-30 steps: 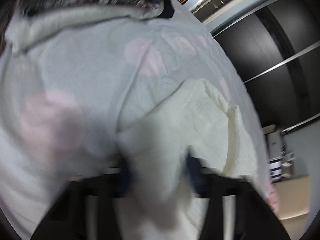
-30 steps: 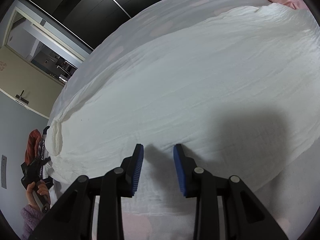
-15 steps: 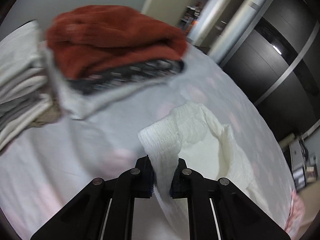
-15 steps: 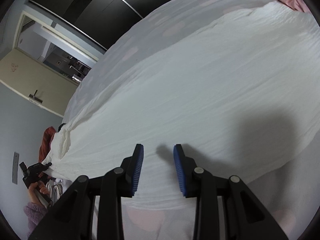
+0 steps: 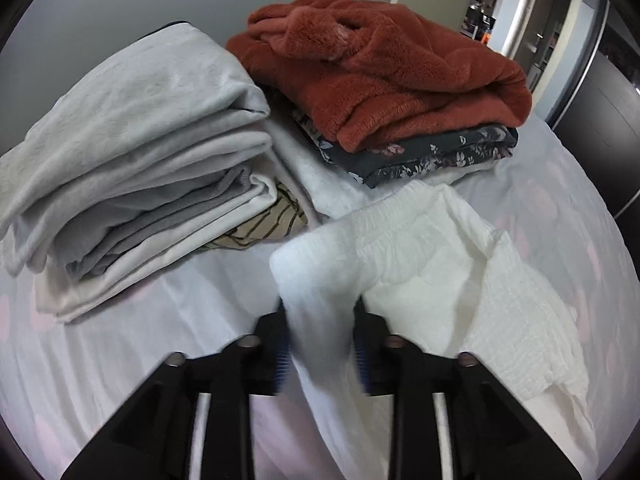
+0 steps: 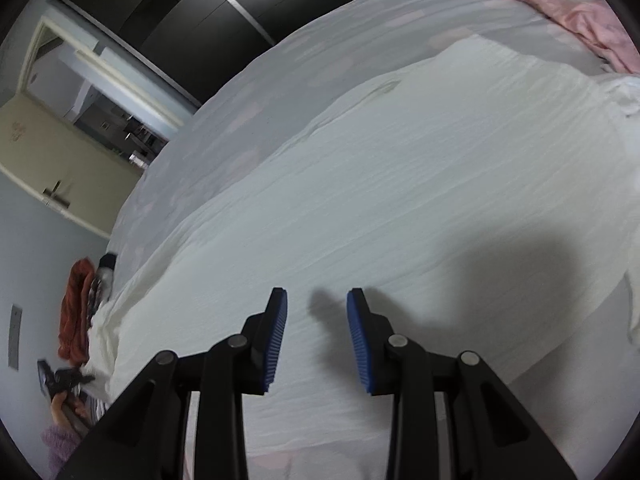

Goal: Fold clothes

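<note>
Our left gripper [image 5: 320, 332] has its blue-padded fingers [image 5: 281, 344] clenched on a corner of the white crinkled cotton garment [image 5: 452, 280], at its gathered elastic waistband; the fabric rises out from between the fingers and spreads to the right across the bed [image 5: 132, 340], which is covered by a pale sheet with faint pink dots; part of the cloth near the fingers is blurred.

Behind the held corner, toward the far edge of the bed, we see two stacks of folded clothes; on the left a pile of light grey soft garments [image 5: 132, 132] with a beige striped piece [image 5: 268, 224] at the bottom, and on the right a rust-red fleece garment [image 5: 384, 68] lying on top of a dark floral fabric [image 5: 432, 152]; the two stacks stand just beside each other, and the waistband lies close in front of them.

Our right gripper [image 6: 316, 340] hangs over the white crinkled garment [image 6: 420, 200] with its fingers [image 6: 276, 340] parted and nothing between them; its shadow falls on the cloth; the garment stretches long and flat over the bed [image 6: 280, 92] toward the far left, where we see the red stack [image 6: 74, 312] and a hand [image 6: 60, 404] with a lilac sleeve holding the other gripper; a pink crumpled cloth [image 6: 580, 20] lies at the upper right edge of the bed.
</note>
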Motion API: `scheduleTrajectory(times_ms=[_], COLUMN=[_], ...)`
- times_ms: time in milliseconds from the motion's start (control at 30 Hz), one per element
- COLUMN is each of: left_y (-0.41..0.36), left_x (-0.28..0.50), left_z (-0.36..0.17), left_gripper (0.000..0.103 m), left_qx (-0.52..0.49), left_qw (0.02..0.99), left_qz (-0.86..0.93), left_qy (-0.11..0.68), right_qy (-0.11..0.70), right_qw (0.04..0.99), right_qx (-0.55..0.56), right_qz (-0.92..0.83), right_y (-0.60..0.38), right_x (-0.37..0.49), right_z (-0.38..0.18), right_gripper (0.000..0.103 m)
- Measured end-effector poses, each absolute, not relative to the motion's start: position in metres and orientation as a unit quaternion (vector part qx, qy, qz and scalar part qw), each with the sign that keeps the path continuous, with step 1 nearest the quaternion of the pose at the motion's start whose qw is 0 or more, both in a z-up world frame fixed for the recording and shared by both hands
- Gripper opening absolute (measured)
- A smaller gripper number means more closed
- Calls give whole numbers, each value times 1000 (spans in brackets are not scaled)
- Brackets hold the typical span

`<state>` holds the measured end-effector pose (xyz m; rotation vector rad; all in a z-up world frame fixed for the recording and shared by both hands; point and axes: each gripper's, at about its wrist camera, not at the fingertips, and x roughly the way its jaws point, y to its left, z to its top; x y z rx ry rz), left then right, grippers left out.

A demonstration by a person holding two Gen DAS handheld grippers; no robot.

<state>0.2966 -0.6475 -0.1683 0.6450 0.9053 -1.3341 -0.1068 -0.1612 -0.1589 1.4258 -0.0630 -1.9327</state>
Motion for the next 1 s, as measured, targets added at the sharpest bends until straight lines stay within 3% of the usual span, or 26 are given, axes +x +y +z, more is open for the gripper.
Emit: scheduleTrajectory(times_ms=[100,200,333,500,633,700,733,767,833,1000], left_y=[-636,-624,-623,-622,-621,-620,-621,-622,-624,-633], left_x=[300,301,280,244,215,201,198,198,199,215], left_z=[-149,-129,-123,-128,-132,-134,-135,-135,-136,-139], left_gripper=[53,53,53,53,53,53,53,53,53,53], left_qx=[260,231,221,237,250,256,257,257,257,235], left_qw=[657,663,642,603,570,553,548,545,541,533], left_qz=[-601,-620,-646,-678,-702,-713,-716,-716,-717,-708], left_qy=[372,350,348,348,347,346,348,351,358,399], right_qy=[-44,-40,30,82,71,84,97,108,118,143], right_qw=[321,279,233,203,227,228,225,221,218,239], right_qx=[555,552,520,529,561,561,555,552,546,523], right_qz=[-766,-784,-821,-820,-793,-791,-795,-796,-800,-806], right_y=[-139,-117,-98,-88,-91,-100,-104,-108,-115,-148], right_x=[-135,-171,-219,-268,-281,-282,-278,-276,-268,-227], right_z=[-151,-140,-118,-113,-124,-126,-125,-124,-119,-90], right_gripper=[31,31,43,44,44,37,21,16,10,10])
